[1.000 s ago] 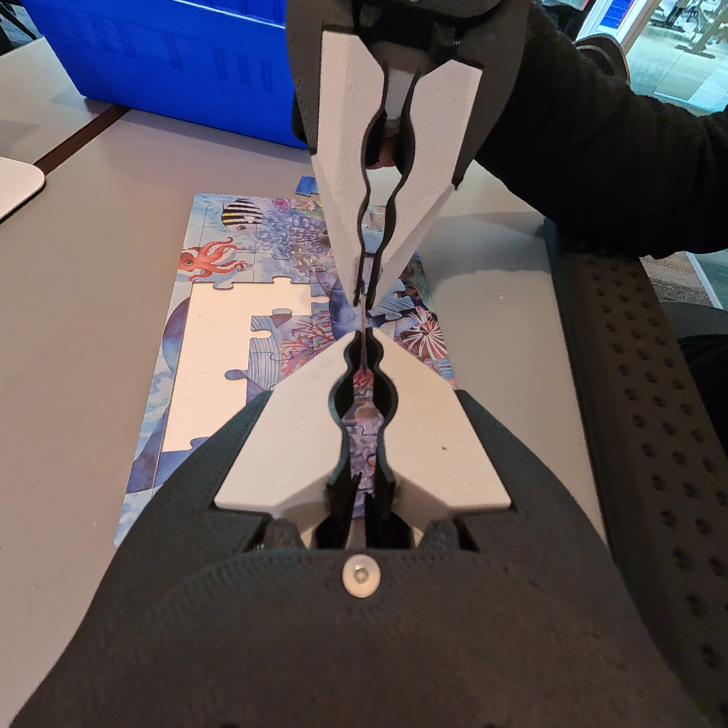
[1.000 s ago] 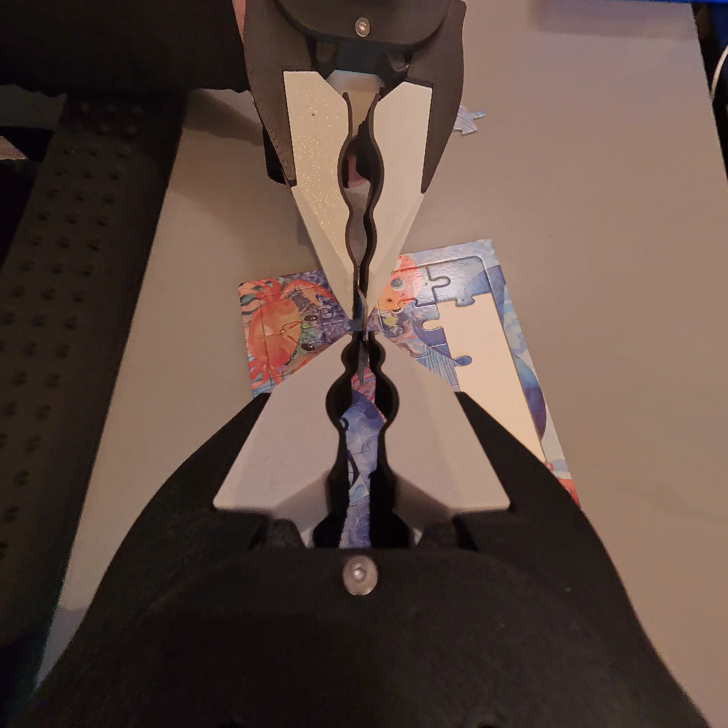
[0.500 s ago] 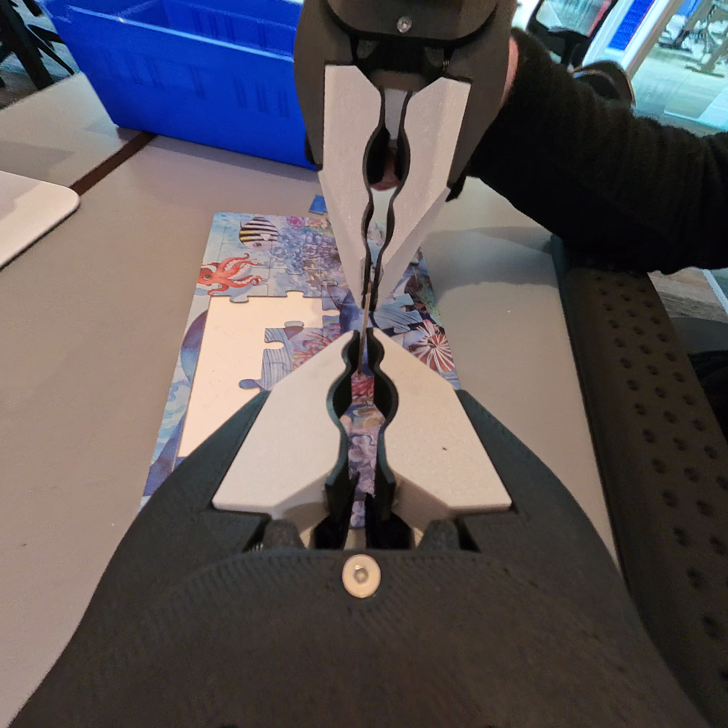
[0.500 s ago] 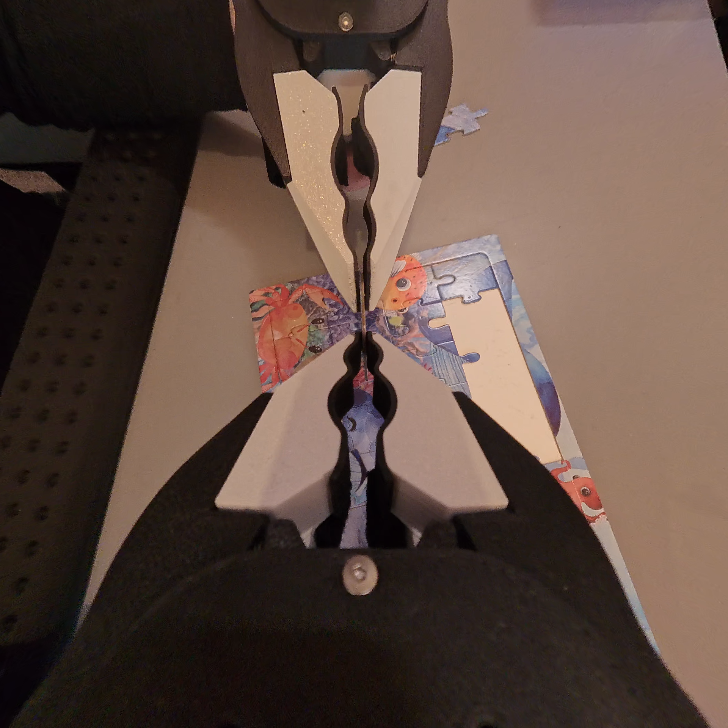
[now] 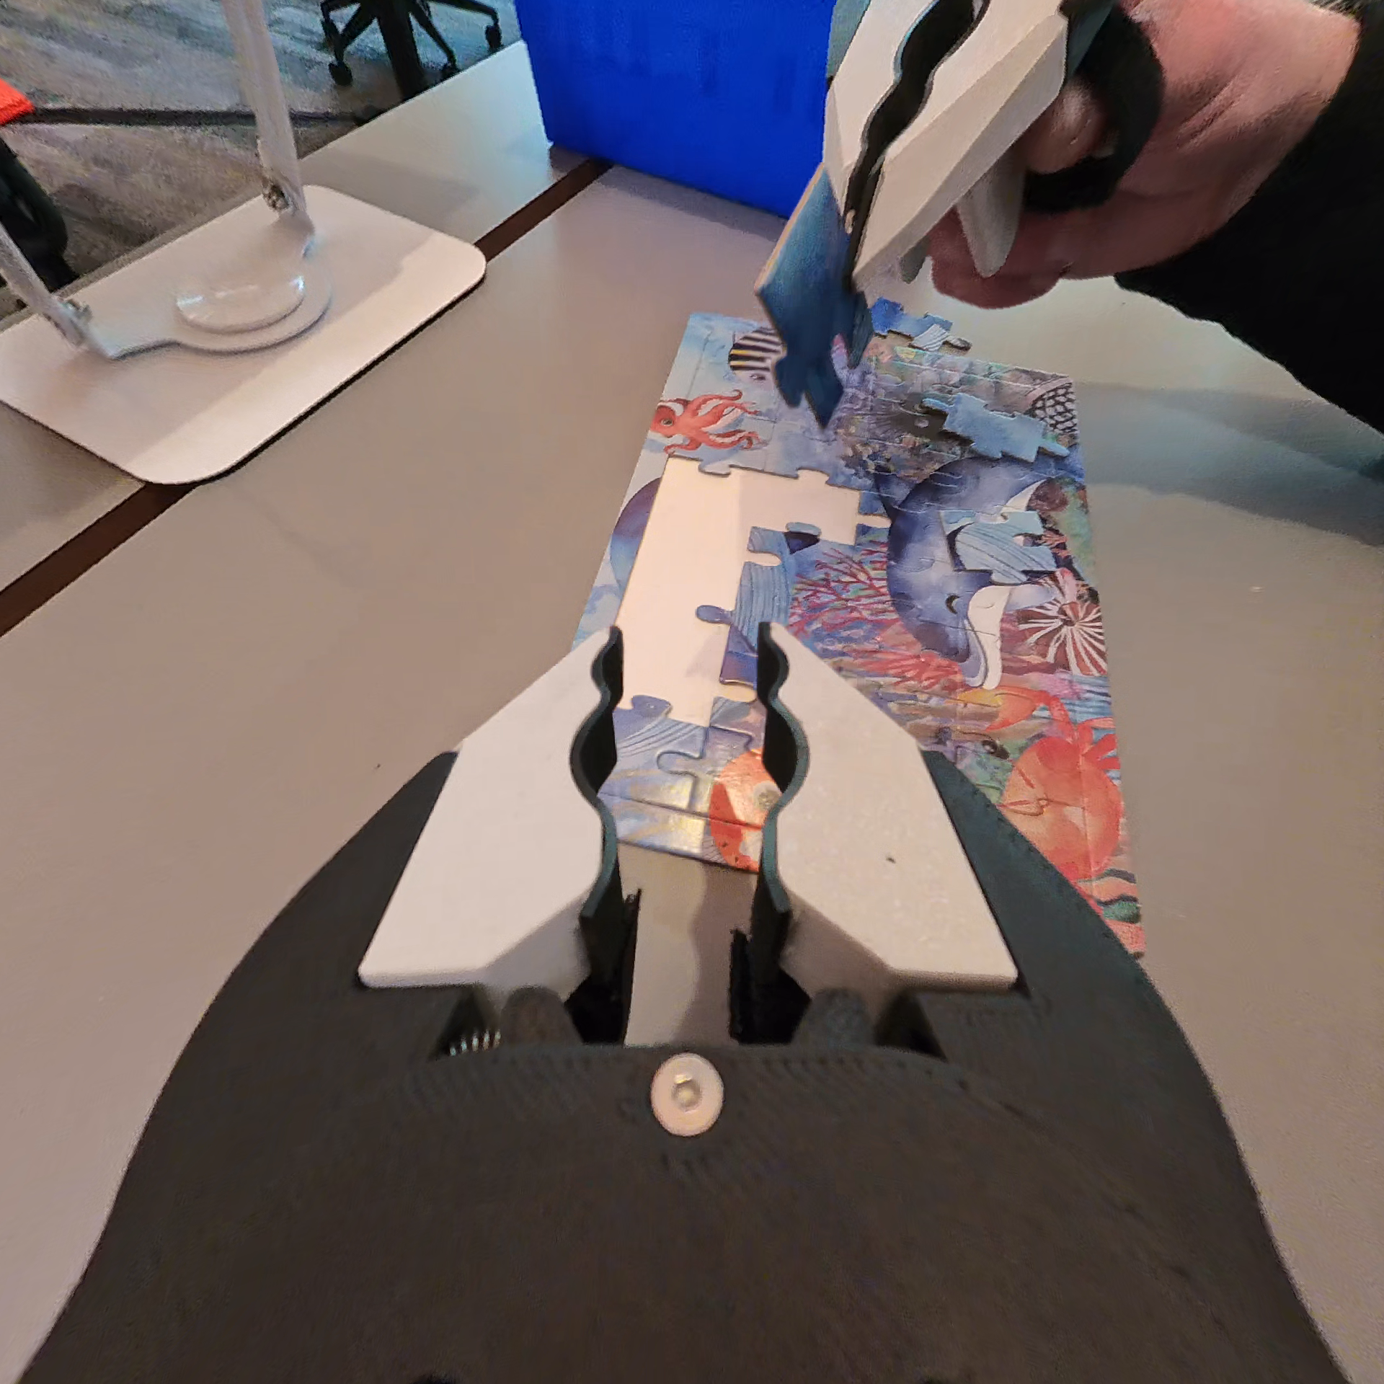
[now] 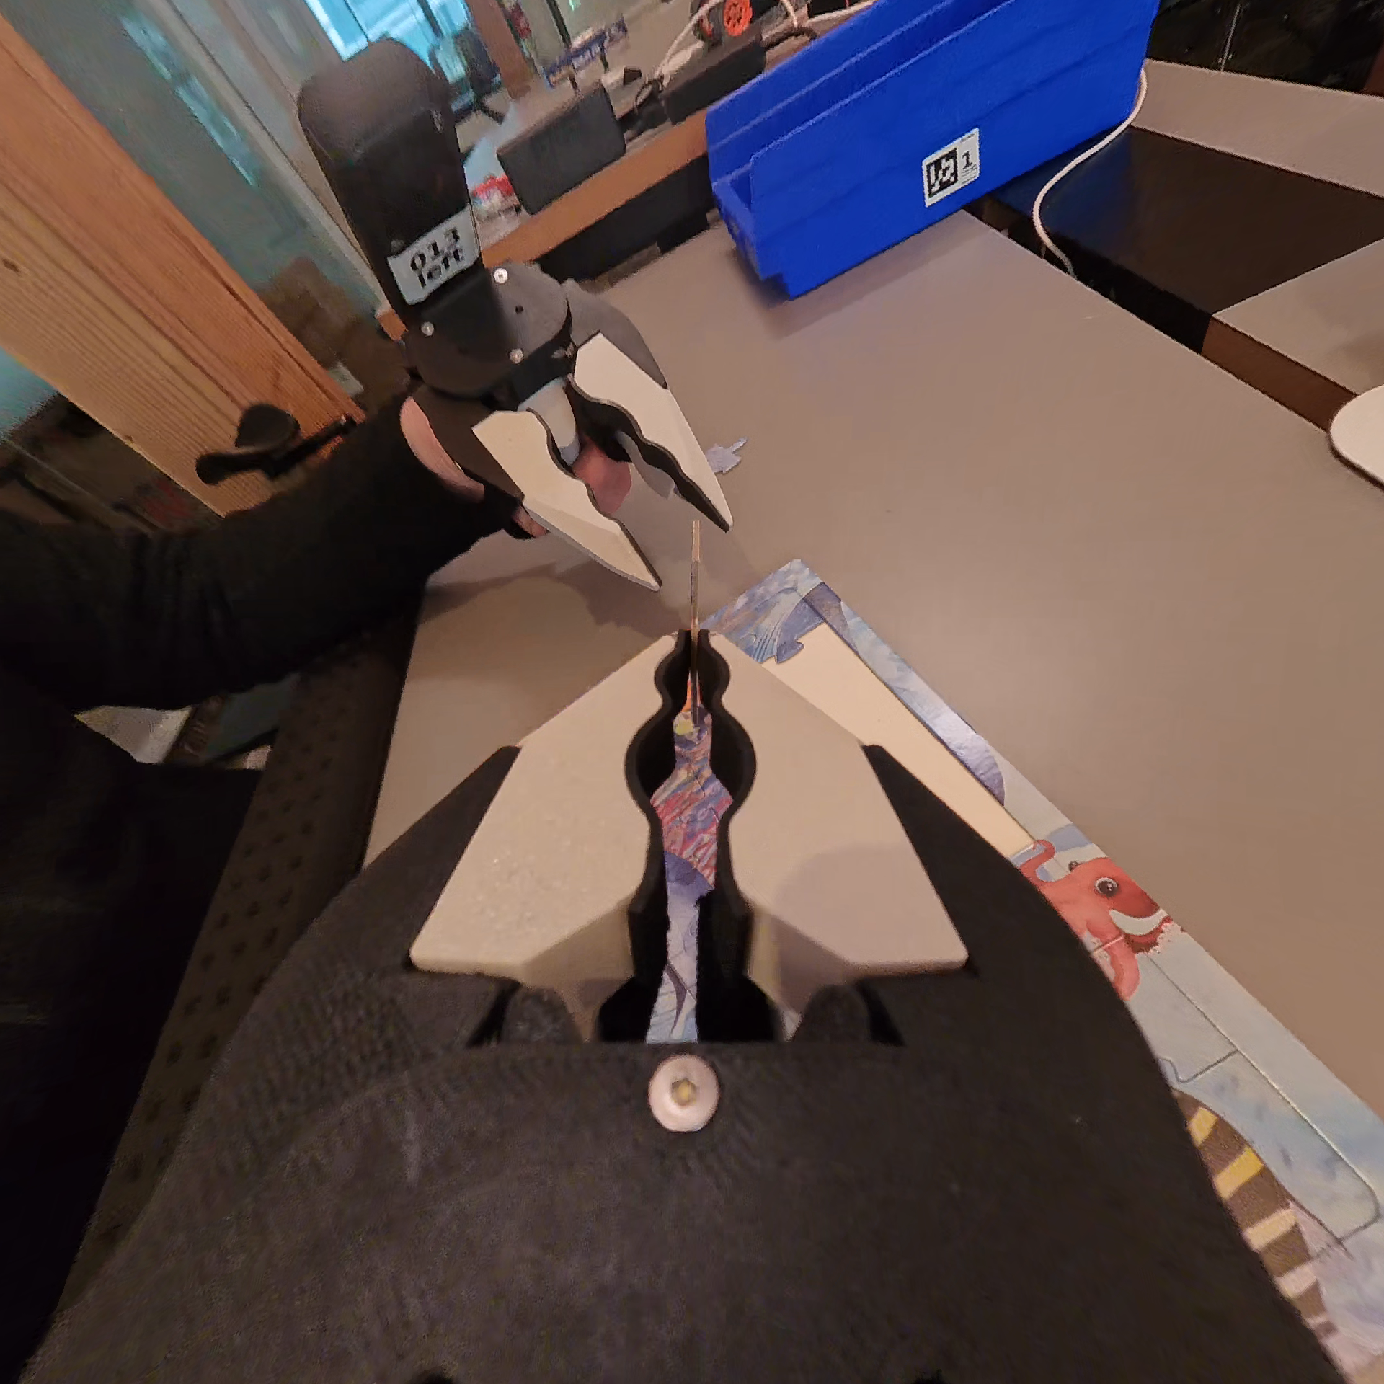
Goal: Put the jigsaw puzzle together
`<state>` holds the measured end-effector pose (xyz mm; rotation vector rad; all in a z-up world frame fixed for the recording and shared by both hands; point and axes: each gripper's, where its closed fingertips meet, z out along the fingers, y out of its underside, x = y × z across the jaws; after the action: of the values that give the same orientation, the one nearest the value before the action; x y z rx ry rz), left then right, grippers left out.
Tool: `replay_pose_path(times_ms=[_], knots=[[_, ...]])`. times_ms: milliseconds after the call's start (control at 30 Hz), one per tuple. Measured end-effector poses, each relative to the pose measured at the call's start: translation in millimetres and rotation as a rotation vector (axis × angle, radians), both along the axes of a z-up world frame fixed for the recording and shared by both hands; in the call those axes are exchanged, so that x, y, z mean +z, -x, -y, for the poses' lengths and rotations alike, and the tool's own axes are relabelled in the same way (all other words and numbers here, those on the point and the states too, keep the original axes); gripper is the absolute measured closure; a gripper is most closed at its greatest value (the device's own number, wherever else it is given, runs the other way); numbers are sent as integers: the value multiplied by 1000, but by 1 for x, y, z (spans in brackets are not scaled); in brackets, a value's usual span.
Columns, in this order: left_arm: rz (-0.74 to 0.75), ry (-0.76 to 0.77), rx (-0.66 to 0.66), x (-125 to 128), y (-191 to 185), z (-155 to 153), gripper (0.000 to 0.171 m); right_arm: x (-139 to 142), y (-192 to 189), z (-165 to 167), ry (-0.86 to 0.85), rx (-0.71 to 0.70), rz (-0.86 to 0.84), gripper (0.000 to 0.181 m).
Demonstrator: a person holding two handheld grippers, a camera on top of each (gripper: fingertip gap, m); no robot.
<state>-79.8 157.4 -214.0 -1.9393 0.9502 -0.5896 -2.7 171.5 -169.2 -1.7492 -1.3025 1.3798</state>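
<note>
Right gripper clamped on a blue puzzle piece, pinched by one edge so most of it hangs free below the tips for seating. Piece tilted, edge-on in the right wrist view, well above the board, over the far part of the puzzle. Probably carried toward the white gap on the left of the board, where several pieces are missing; exact slot not clear. Right hand wrapped around the handle, gripper angled down and to the left from the far right corner, dark sleeve trailing off right.

Left gripper wide apart, holding nothing, low over the near edge of the puzzle, pointed along its length. Judged as clear of the piece, leaving the right one room. In the right wrist view, seen from outside: tilted down toward the table, fingers spread, hand gripping the handle beneath, sleeve running off left.

Loose pieces: one pale blue lying on top of the assembled far-right area, another just past the far edge, another on bare table beyond the left gripper. Puzzle flat on grey table. Blue bin at far end, white stand base far left. Task partly done; dolphin, crab and octopus areas assembled.
</note>
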Motion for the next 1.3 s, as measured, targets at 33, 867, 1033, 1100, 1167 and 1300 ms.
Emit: replay_pose_path(times_ms=[33, 867, 1033, 1100, 1167, 1300], knots=[[-12, 0, 9, -3, 2, -2, 138, 1, 0, -3, 22, -10, -22, 181], [43, -22, -36, -2, -34, -20, 141, -25, 13, -16, 156, -34, -45, 181], [197, 3, -92, 24, -57, -33, 139, -26, 18, -17, 195, -31, -82, 181], [176, 22, -108, 21, -56, -36, 147, -27, 16, -19, 192, -41, -86, 181], [215, 37, -98, 21, -54, -40, 148, -25, 14, -20, 200, -43, -103, 181], [222, 65, -109, 10, -54, -40, 158, -26, 15, -22, 203, -39, -103, 181]])
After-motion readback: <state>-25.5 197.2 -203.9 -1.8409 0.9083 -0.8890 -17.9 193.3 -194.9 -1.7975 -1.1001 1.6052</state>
